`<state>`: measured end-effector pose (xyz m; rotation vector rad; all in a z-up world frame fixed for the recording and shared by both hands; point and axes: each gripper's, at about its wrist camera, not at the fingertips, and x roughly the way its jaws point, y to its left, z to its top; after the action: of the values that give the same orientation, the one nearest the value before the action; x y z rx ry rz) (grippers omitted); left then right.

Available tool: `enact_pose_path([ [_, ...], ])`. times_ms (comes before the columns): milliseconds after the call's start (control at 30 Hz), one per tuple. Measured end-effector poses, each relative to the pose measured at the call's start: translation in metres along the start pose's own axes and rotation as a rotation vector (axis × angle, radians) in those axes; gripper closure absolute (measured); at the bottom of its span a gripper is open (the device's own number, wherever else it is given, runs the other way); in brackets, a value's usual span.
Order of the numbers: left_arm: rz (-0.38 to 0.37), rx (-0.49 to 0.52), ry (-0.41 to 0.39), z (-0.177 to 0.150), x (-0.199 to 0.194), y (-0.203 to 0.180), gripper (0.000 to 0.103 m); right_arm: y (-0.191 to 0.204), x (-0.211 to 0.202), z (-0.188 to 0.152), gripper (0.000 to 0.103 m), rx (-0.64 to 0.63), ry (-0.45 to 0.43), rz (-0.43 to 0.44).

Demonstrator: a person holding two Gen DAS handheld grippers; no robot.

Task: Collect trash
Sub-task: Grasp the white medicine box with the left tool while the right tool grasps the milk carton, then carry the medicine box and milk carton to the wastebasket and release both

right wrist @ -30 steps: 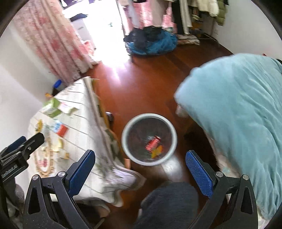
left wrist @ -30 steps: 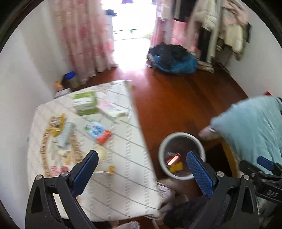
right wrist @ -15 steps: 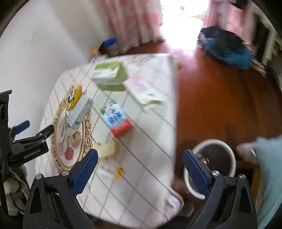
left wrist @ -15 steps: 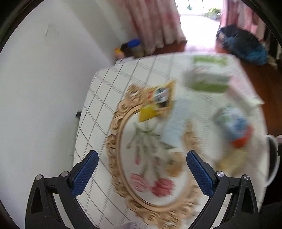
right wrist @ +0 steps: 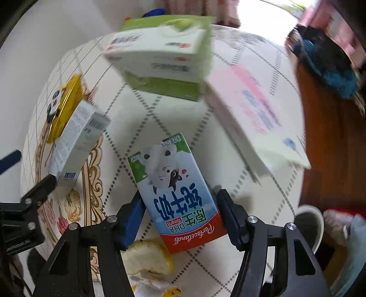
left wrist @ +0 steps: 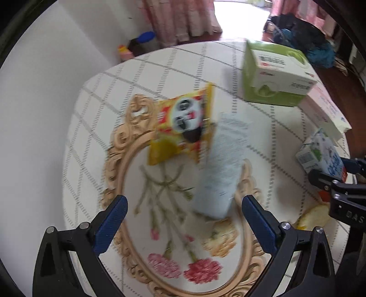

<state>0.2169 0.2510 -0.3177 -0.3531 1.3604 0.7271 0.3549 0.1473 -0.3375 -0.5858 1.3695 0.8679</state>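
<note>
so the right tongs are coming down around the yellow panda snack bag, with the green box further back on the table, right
Not quite. The right tongs are closing around the blue and white milk carton, not the yellow panda snack bag, which lies off to the left by the pale box. The right wrist view shows the carton between the blue pads. The green box is indeed further back on the table.

A lived-in home room, prob. a bedroom/living area, is indicated: a table w/ a checked floral tablecloth (left wrist: 96, 96) lies below the jaws, pink floral curtains (left wrist: 183, 18) are hung beyond them, and heaped clothes (left wrist: 304, 34) are left on wood flooring (right wrist: 331, 146) right of them.
</note>
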Motion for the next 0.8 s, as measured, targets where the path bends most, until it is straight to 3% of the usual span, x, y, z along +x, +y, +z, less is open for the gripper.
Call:
enact_pose_path([
  [133,-0.012,0.051,0.014,0.018,0.012,-0.017,0.007,-0.027,-0.015,-0.018,0.038,0.098,-0.013,-0.021],
  [200,0.001,0.07,0.031,0.024,0.019,-0.025,0.037,-0.037,-0.019,-0.028,0.038,0.127,-0.011,-0.04],
  [233,0.003,0.08,0.041,0.027,0.022,-0.029,0.046,-0.041,-0.018,-0.033,0.038,0.139,-0.005,-0.039],
  [267,0.009,0.086,0.051,0.029,0.025,-0.032,0.065,-0.045,-0.017,-0.037,0.038,0.152,0.003,-0.039],
  [400,0.016,0.041,0.067,0.023,0.019,-0.035,0.067,-0.06,-0.014,-0.059,0.039,0.205,0.028,-0.034],
  [467,-0.037,-0.041,0.104,0.006,0.012,-0.027,0.067,-0.065,-0.015,-0.068,0.039,0.227,0.039,-0.025],
  [533,-0.146,-0.169,0.156,-0.02,0.009,-0.014,0.067,-0.07,-0.015,-0.088,0.039,0.26,0.059,-0.005],
  [600,-0.208,-0.215,0.191,-0.042,0.011,-0.01,0.067,-0.075,-0.014,-0.108,0.038,0.299,0.086,0.045],
  [667,-0.214,-0.213,0.192,-0.056,0.011,-0.013,0.067,-0.076,-0.008,-0.115,0.035,0.319,0.115,0.082],
  [700,-0.203,-0.198,0.18,-0.059,0.011,-0.016,0.067,-0.074,-0.004,-0.116,0.027,0.313,0.128,0.091],
  [800,-0.135,-0.136,0.149,-0.061,0.007,-0.031,0.066,-0.07,-0.002,-0.119,0.026,0.261,0.099,0.047],
])
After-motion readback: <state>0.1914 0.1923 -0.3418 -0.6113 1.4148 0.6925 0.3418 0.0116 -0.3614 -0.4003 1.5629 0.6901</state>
